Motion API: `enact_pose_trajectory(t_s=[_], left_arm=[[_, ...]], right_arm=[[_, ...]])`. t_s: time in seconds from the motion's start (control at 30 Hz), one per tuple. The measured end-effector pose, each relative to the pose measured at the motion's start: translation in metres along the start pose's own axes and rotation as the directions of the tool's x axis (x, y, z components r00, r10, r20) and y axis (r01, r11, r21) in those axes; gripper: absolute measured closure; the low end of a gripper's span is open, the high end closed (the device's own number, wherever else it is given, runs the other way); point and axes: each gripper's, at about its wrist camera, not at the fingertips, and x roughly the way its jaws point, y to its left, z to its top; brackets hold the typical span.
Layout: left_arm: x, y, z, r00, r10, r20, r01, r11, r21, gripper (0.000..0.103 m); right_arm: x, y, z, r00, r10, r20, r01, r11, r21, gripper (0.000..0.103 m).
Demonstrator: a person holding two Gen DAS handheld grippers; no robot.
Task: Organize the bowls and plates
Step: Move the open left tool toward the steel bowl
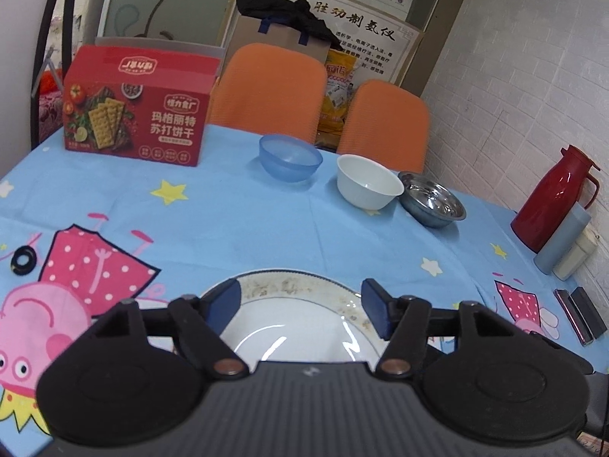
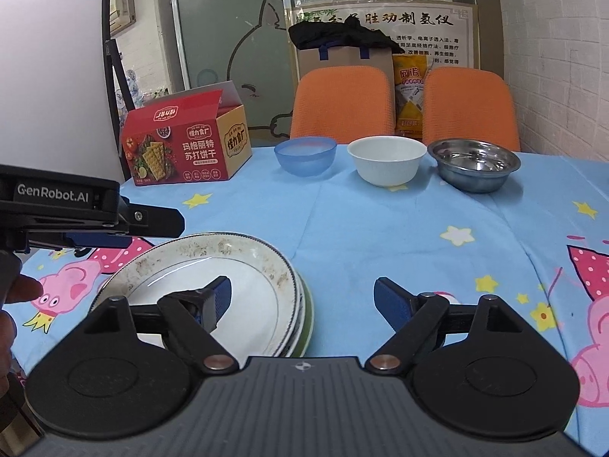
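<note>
A stack of plates (image 2: 198,278) lies near the table's front edge; the top plate is white with a stained rim and a green one (image 2: 309,327) sits lowest. My left gripper (image 1: 300,287) is open, hanging just above the top plate (image 1: 300,327) with nothing between its fingers. My right gripper (image 2: 302,283) is open too, its left finger over the stack's right side and its right finger over bare cloth. At the far side stand a blue bowl (image 2: 305,156), a white bowl (image 2: 386,160) and a steel bowl (image 2: 474,165) in a row.
A red cracker box (image 1: 139,114) stands at the back left. A red thermos (image 1: 552,198) and pale containers (image 1: 561,243) line the right wall. Two orange chairs (image 2: 342,103) stand behind the table. A hand (image 2: 23,289) shows at the left edge.
</note>
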Motion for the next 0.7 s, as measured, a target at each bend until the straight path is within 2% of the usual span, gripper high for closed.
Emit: enact_pose_trajectory(t_s=[0.1, 0.3, 0.7], left_arm=[[0.006, -0.014, 0.005, 1.0, -0.008, 0.005, 0.008, 1.0, 0.019, 0.033], [0.02, -0.047, 0.011, 0.999, -0.033, -0.009, 0.034, 0.997, 0.07, 0.032], [0.049, -0.103, 0.012, 0.998, -0.04, -0.057, 0.047, 0.989, 0.139, 0.029]], right_arm=[[-0.004, -0.02, -0.001, 0.999, -0.036, 0.001, 0.036, 0.998, 0.049, 0.0], [-0.008, -0.066, -0.005, 0.996, -0.088, -0.012, 0.089, 0.984, 0.155, 0.0], [-0.021, -0.132, -0.017, 0.99, -0.139, -0.019, 0.14, 0.96, 0.242, 0.0]])
